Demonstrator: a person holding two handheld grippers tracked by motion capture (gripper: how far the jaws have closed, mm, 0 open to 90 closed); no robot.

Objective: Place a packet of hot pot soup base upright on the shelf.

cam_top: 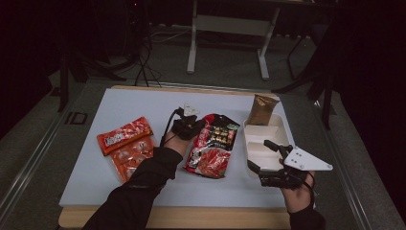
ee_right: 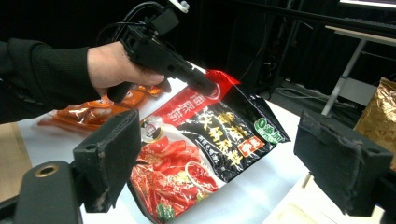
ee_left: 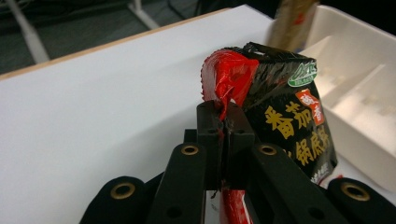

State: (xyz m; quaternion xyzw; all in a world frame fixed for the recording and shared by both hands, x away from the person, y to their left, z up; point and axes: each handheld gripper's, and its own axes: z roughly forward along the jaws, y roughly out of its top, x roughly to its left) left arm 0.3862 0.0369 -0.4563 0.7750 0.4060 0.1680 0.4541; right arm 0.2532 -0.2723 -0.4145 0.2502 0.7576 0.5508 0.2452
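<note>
Hotpot-base packet point(cam_top: 213, 151), black and red, lies mid-board on the white board point(cam_top: 119, 105), its upper left corner pinched and raised off the surface by the left gripper point(cam_top: 187, 125), jaws clamped tight on the foil. Right gripper point(cam_top: 268, 158) hovers over the white divided tray point(cam_top: 275, 125) just right of the packet, jaws spread wide, holding nothing.

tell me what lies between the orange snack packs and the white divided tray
The red-and-black sauce pouch, pinched at its top corner by the left gripper, as the high view shows.
</note>
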